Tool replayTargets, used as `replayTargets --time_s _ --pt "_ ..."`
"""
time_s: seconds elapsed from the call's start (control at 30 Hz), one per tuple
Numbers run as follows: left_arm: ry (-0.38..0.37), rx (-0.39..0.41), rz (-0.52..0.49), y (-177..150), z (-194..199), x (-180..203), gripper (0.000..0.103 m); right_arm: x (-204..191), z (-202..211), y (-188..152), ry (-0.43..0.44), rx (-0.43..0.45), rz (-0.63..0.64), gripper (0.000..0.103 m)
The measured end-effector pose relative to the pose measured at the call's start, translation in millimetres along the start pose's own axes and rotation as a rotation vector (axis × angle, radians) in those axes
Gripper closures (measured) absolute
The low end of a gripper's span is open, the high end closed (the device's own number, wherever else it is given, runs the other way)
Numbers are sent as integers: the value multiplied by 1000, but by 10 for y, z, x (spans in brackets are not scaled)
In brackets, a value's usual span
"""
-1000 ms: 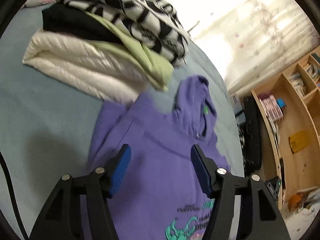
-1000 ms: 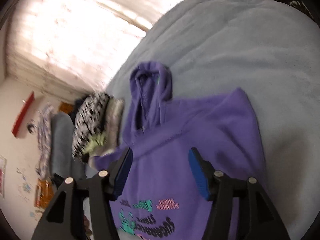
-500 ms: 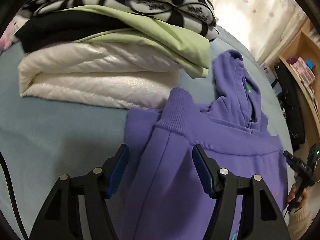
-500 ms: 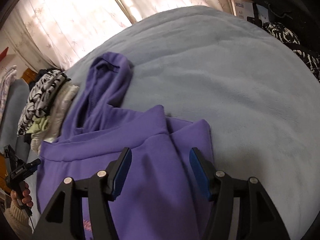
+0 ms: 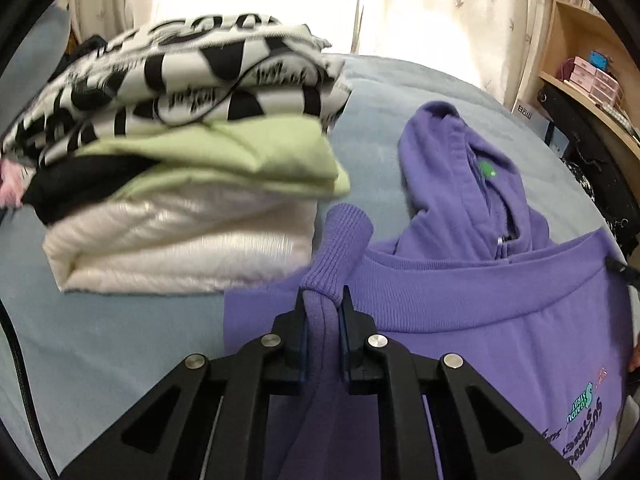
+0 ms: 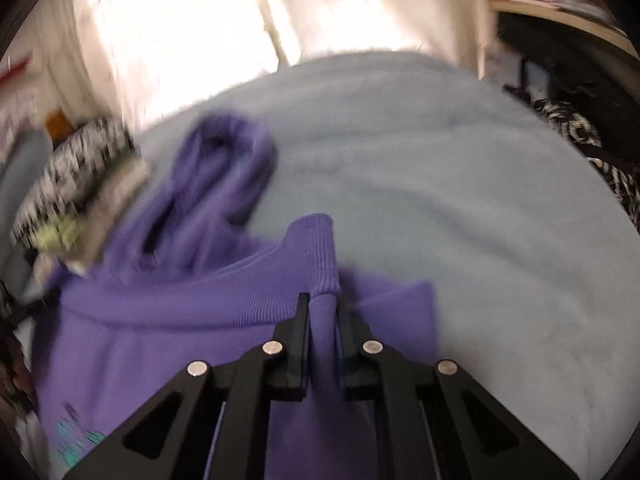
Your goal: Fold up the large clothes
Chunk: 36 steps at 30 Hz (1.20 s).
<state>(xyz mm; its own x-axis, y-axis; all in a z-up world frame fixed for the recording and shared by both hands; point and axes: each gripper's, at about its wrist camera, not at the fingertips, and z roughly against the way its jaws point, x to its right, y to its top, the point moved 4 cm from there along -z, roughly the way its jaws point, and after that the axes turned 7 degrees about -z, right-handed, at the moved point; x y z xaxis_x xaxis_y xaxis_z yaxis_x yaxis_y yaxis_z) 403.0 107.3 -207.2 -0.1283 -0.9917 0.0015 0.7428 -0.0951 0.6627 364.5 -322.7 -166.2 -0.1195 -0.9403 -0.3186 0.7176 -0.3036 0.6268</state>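
A purple hoodie [image 5: 480,320] lies on the blue-grey bed, its hood [image 5: 452,168] pointing toward the curtains and its ribbed hem folded up over the body. My left gripper [image 5: 322,300] is shut on one ribbed hem corner [image 5: 340,240], which sticks up between the pads. In the right wrist view the same hoodie [image 6: 160,320] is blurred. My right gripper [image 6: 323,300] is shut on the other ribbed hem corner [image 6: 316,248]. Teal and pink print [image 5: 580,408] shows on the chest at the lower right.
A stack of folded clothes [image 5: 180,160], white, green, black and a black-and-white print, sits on the bed [image 5: 100,340] just left of the hoodie, also visible as a blurred stack [image 6: 80,184]. Wooden shelves [image 5: 580,60] and dark bags [image 6: 580,100] stand to the right. Curtains hang behind.
Both grippers stood open over the hoodie and have now shut on its ribbed hem corners. Both views have rolled, and the left one has moved closer to the clothes stack.
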Motion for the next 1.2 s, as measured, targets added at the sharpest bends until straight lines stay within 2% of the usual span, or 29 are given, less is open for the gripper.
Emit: replayTargets --time_s 0.1,0.3,0.4,0.47,0.53,0.6,0.67,0.73,0.8,0.83,0.87,0.93,1.0,1.07,1.2 --pt "21 -4 5 84 -115 20 94 41 -78 80 -49 10 -13 94" --pt "49 -69 64 -39 -574 -42 92 186 -636 -86 -173 -88 -34 93" --pt "46 -58 67 -65 -556 -36 89 180 -590 -80 -179 -81 -35 92" --pt "36 -62 68 -55 -495 -38 84 165 -542 -60 -169 -94 -47 88" --pt "56 -69 67 -69 -358 -63 75 138 -425 -25 -191 -84 -66 84" --pt "88 -74 62 -93 -216 -42 72 40 -268 -17 -224 -39 -77 79" --pt "124 -34 73 -138 -5 -43 72 -119 -111 -16 -198 14 -74 78" --pt "113 31 92 -170 209 -47 73 -375 -8 -57 -138 39 -32 74" --pt "106 73 85 -167 320 -30 73 -637 -32 -143 -87 15 12 73" --pt "116 84 64 -153 342 -3 79 -748 -74 -188 -62 -10 29 73" --pt "122 82 50 -136 327 20 92 -884 -143 -252 -33 -46 46 73" --pt "121 51 37 -108 221 54 95 -1103 -273 -371 -8 -83 81 73" --pt "123 33 46 -51 73 72 95 -1271 -417 -486 -34 -100 146 73" --pt "134 18 53 -21 -49 61 95 -1268 -550 -514 -53 -118 162 73" --pt "176 -29 23 45 -384 15 95 -781 -610 -319 -65 -90 21 76"
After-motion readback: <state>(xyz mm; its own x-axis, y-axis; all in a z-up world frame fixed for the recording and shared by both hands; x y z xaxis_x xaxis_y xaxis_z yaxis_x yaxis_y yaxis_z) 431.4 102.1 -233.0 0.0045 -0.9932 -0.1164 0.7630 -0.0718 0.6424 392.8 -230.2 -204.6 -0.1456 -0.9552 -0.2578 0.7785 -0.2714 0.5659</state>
